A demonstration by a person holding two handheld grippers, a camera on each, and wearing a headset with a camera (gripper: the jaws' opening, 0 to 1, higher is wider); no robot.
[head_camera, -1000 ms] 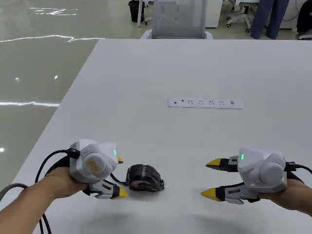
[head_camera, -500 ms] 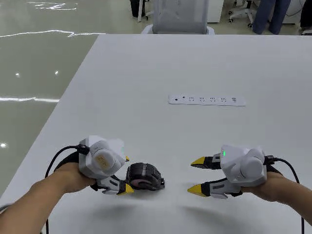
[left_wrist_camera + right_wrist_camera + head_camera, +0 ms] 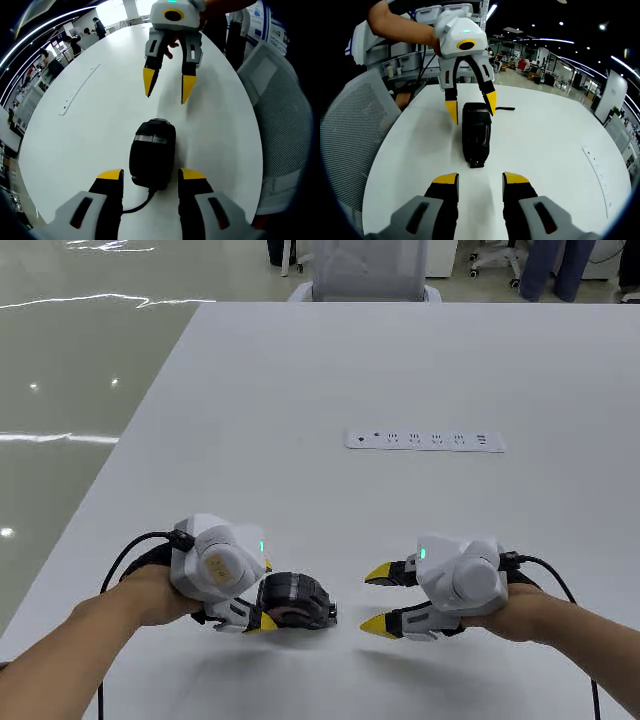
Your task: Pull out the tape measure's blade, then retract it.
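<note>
left gripper [image 3: 266,593] sat open around the left end of the tape measure [image 3: 295,602], near edge of the white table [image 3: 300,390]. right gripper [image 3: 377,598] was just right of it, wide open, holding nothing.

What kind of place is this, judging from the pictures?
Probably an open office or lab: a large white table with a power strip on it, an office chair at its far end, and a wide polished floor.

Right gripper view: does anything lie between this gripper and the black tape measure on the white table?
Nothing visible does. Only bare white table separates the open right gripper from the black tape measure's near end; the left gripper flanks its far end.
</note>
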